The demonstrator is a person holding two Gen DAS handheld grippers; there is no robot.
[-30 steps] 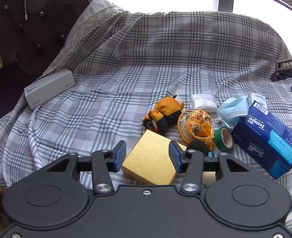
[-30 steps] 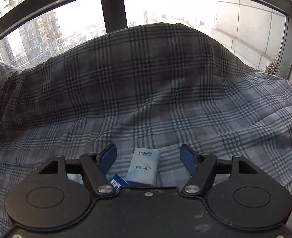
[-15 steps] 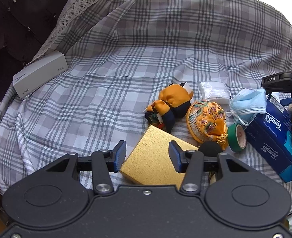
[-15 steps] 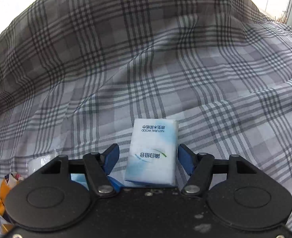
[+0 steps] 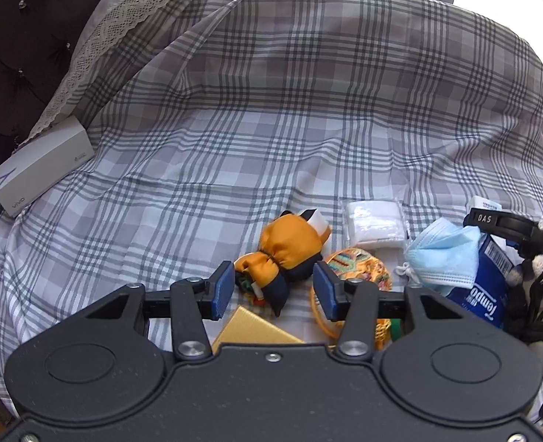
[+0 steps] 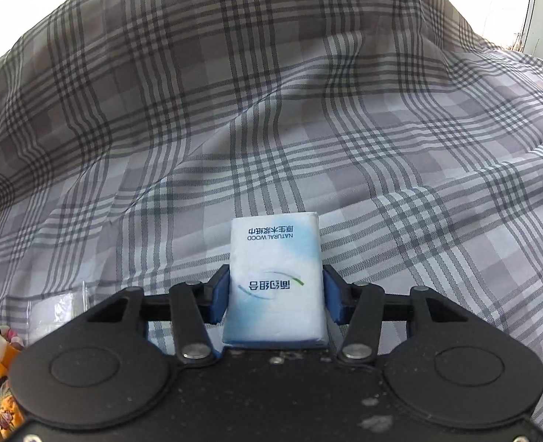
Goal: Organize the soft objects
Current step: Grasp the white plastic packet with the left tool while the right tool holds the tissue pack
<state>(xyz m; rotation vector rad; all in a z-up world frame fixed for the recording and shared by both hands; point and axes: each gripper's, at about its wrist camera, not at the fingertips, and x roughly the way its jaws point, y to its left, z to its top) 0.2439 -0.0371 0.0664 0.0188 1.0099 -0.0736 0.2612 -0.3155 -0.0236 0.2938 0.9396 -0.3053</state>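
right gripper: jaws closing, both blue pads against the sides of a tissue pack, which stands between them on the plaid sheet. left gripper: jaws apart with nothing clamped, poised above an orange stuffed toy that lies on the sheet in the gap between the pads without touching them. just right of the toy, an embroidered pouch; behind that, a clear bag of white cotton; further right, a blue face mask resting against a blue tempo box. gold box near the left gripper's base. white vivo box at the sheet's far left edge, well apart from the rest.
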